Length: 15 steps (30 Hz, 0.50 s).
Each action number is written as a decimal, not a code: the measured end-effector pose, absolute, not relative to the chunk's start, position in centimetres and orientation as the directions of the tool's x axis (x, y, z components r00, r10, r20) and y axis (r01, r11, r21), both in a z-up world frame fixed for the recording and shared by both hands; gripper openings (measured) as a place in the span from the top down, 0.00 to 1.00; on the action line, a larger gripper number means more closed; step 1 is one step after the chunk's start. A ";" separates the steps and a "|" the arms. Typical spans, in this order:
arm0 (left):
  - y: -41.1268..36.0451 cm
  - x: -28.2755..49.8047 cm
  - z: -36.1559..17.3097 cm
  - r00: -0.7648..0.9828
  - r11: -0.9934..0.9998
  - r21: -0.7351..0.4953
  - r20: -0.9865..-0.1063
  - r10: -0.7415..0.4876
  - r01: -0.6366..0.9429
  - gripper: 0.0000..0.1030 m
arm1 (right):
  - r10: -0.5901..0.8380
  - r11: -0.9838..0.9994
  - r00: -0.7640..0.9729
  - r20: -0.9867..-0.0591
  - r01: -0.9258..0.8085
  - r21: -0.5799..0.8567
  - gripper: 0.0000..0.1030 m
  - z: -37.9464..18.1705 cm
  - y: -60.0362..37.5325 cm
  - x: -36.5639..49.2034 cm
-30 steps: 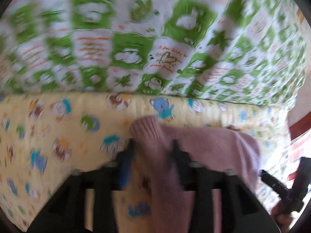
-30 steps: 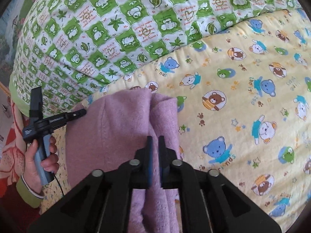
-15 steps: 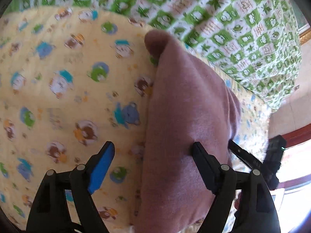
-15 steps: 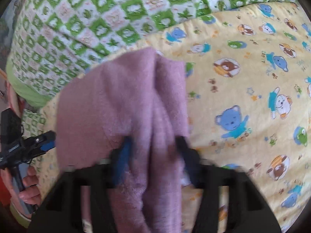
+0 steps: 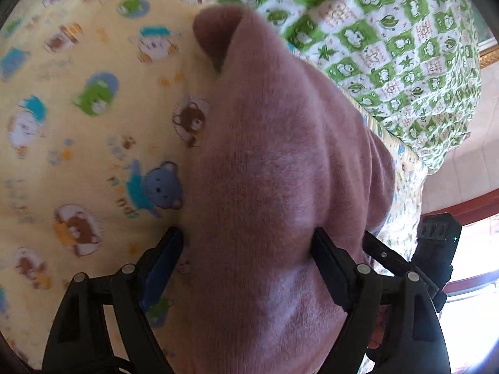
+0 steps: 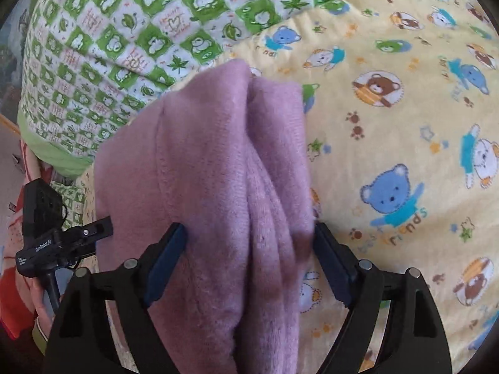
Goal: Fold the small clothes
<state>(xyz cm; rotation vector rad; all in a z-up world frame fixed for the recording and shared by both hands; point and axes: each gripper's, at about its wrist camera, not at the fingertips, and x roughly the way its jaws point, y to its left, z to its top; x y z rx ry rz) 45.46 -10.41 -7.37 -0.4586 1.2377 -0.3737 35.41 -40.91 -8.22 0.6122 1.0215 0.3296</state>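
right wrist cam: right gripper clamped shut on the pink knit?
No. The right gripper has its jaws spread wide, one on each side of the pink knit garment, which lies bunched on the yellow bear-print blanket.

A soft yellow blanket [image 6: 389, 118] with little bears on it lies flat. Touching its far edge is a puffy green and white quilt [image 6: 131, 40] with leaves.

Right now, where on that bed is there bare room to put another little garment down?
The yellow bear-print blanket lies bare to the right of the pink garment, out to the picture's edge. In the left view, bare blanket also lies beside it. Crowded: the green checked quilt bunches up behind.
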 end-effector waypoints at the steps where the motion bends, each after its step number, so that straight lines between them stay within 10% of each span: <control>1: -10.5 45.6 -7.5 0.292 0.844 -0.536 -0.803 -0.519 0.026 0.24 | 0.538 0.780 0.486 -0.689 0.024 0.626 0.34 -8.4 -41.0 35.5; 5: -11.4 45.2 -6.6 0.302 0.815 -0.575 -0.765 -0.568 0.075 0.60 | 0.616 0.700 0.467 -0.634 0.045 0.712 0.69 -9.1 -41.5 35.4; 15: -7.3 39.1 1.1 0.388 0.787 -0.600 -0.697 -0.603 0.144 0.65 | 0.679 0.643 0.501 -0.537 -0.050 0.765 0.73 -2.1 -37.9 31.8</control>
